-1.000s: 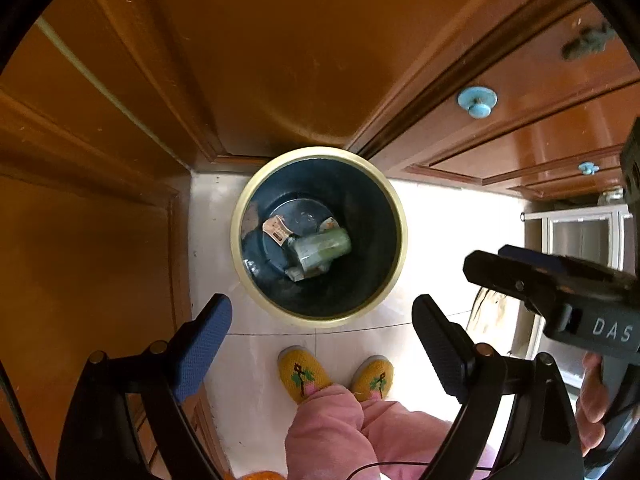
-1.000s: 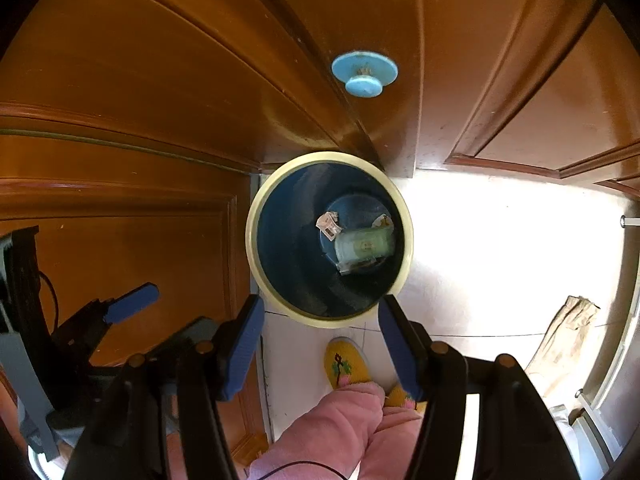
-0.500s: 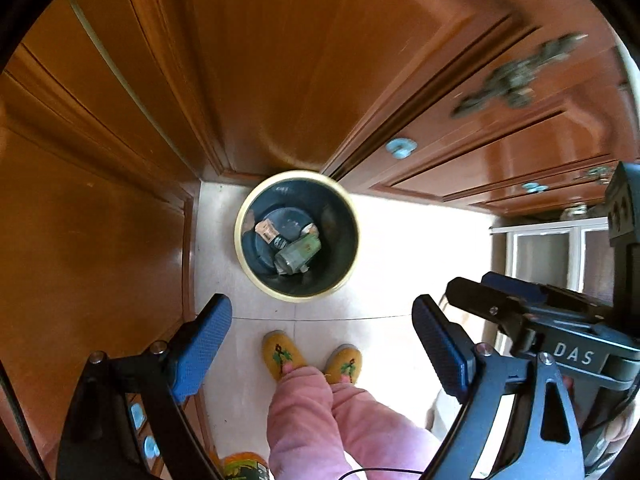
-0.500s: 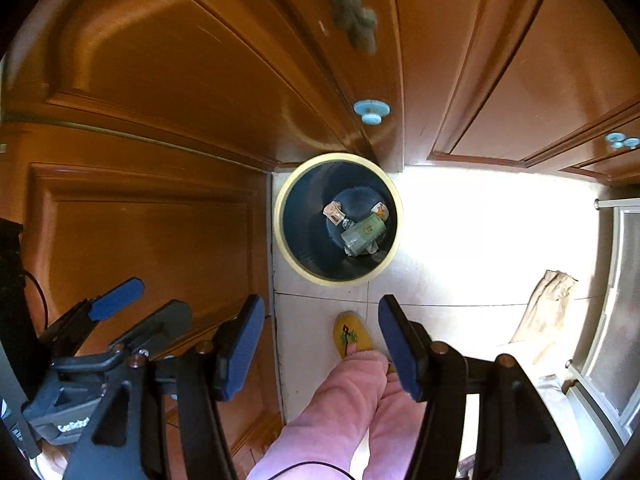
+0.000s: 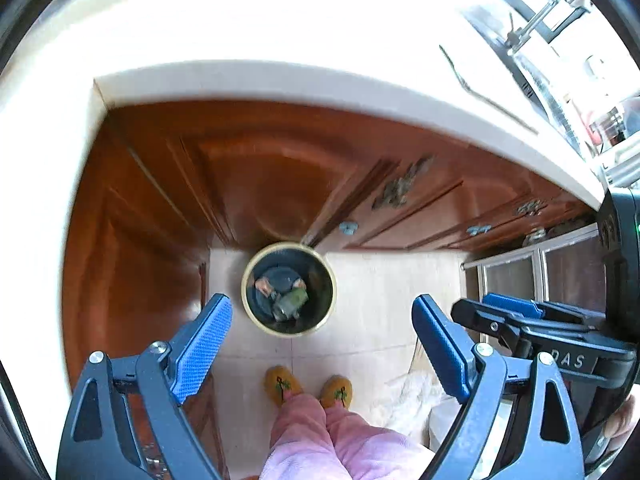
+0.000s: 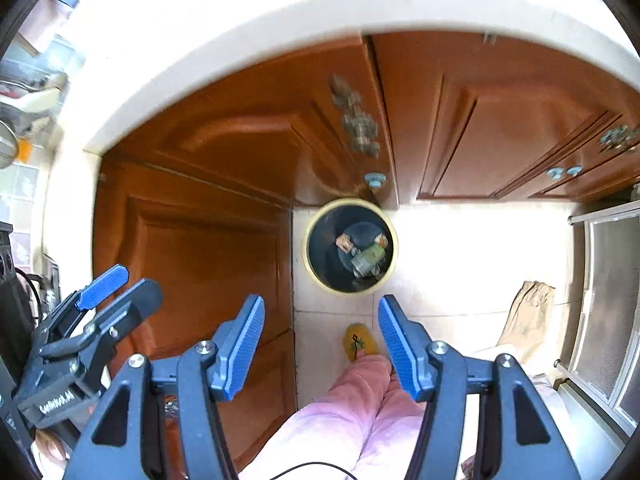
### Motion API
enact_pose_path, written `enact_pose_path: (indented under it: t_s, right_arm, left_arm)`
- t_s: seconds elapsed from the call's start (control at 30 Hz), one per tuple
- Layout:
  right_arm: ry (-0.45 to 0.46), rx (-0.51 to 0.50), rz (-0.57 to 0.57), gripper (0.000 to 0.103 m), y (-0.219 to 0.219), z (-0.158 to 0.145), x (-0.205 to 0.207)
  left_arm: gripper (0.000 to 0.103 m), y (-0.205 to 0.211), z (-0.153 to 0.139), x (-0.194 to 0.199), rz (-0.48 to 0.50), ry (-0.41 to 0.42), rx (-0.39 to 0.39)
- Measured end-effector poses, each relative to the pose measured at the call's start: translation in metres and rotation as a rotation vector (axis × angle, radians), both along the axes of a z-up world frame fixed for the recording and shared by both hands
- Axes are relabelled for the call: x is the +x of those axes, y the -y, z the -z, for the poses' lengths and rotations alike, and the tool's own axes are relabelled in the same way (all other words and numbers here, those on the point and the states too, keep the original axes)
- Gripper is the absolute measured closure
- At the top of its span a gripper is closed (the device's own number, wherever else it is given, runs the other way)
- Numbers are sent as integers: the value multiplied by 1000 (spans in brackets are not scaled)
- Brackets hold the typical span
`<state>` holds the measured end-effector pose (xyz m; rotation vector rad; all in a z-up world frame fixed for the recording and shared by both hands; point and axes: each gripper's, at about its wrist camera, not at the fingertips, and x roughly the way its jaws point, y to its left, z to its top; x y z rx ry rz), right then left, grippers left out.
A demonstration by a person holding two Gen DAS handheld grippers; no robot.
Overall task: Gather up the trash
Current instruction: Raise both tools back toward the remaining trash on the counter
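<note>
**Bin on the floor, both grippers empty**

Wooden cabinets [image 5: 256, 184] under a pale worktop [image 5: 280, 80] back a tiled floor [image 6: 460, 248]. At the cabinets' foot stands the trash bin [image 5: 289, 249], holding a green bottle [image 5: 292, 300] and scraps. Left gripper [image 5: 320, 340] and right gripper [image 6: 320, 344] hang high above, jaws apart, gripping nothing.

Your bin [image 5: 256, 280] is a round dark tub with a pale yellow rim, upright on the tiled floor against the wooden cabinets. Inside, a green bottle [image 5: 294, 300] lies on its side at 5 o'clock, a crumpled wrapper [image 5: 264, 285] at 9 o'clock
</note>
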<state>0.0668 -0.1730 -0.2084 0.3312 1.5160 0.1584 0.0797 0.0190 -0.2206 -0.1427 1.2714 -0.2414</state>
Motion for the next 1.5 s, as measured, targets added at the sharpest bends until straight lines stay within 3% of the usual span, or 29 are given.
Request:
enact_pose_path:
  t_s: [0.33,0.67,0.9,1.1,1.23,1.5]
  right_arm:
    - [174,-16,60,43,2,-95,7]
    - [353,-50,108,43,19,-179,20]
    - [441,-78,120,43,46,-219,45]
    - [486,-78,94,43,86,-240,96]
    - [498,-61,69,43,113,-246,143]
    - [461,-10,-6,43,165,-245,249]
  left_arm:
    - [13,-2,-113,30,50,153,-30]
    - [13,23,-199,51,129,309,-70]
    - [13,42,-218,80,154,300,-101]
    - [13,59,-224,121,145,293,-110]
    - [13,78,-228,168,104,288,-100]
    - [14,131,-201,281,33,157,-65]
